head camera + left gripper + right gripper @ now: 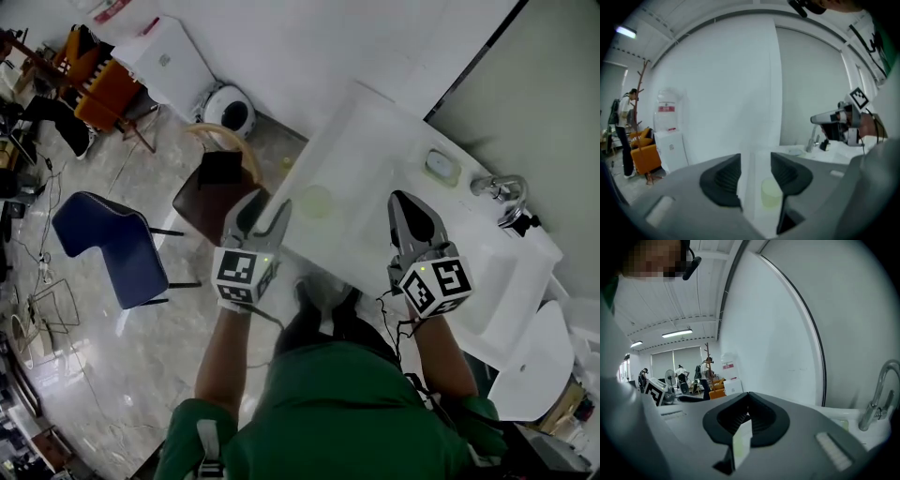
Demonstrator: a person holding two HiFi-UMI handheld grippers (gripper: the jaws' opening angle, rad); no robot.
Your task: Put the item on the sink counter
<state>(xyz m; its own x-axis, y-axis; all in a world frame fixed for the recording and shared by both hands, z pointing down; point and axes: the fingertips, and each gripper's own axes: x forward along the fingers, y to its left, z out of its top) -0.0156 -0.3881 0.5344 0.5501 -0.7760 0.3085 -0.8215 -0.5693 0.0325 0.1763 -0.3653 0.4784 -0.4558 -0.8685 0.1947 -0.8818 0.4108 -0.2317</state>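
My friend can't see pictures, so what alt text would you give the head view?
Seen from above, a person in a green top holds two grippers at a white sink counter: the left gripper open, the right gripper closed. A pale yellowish cup stands on the counter just ahead of the left gripper, with a faucet farther right.

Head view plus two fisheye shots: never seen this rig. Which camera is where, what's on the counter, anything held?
No robot: a person holds a two-finger gripper in each hand. The head view looks down from the person's head at the left gripper, the right gripper and the white sink counter. The other two cameras ride on the grippers and look forward along them. On the counter stand a pale green cup and a small dish, with a faucet beyond. The left fingers stand apart, the cup ahead of them, ungripped. The right fingers are together, holding nothing.
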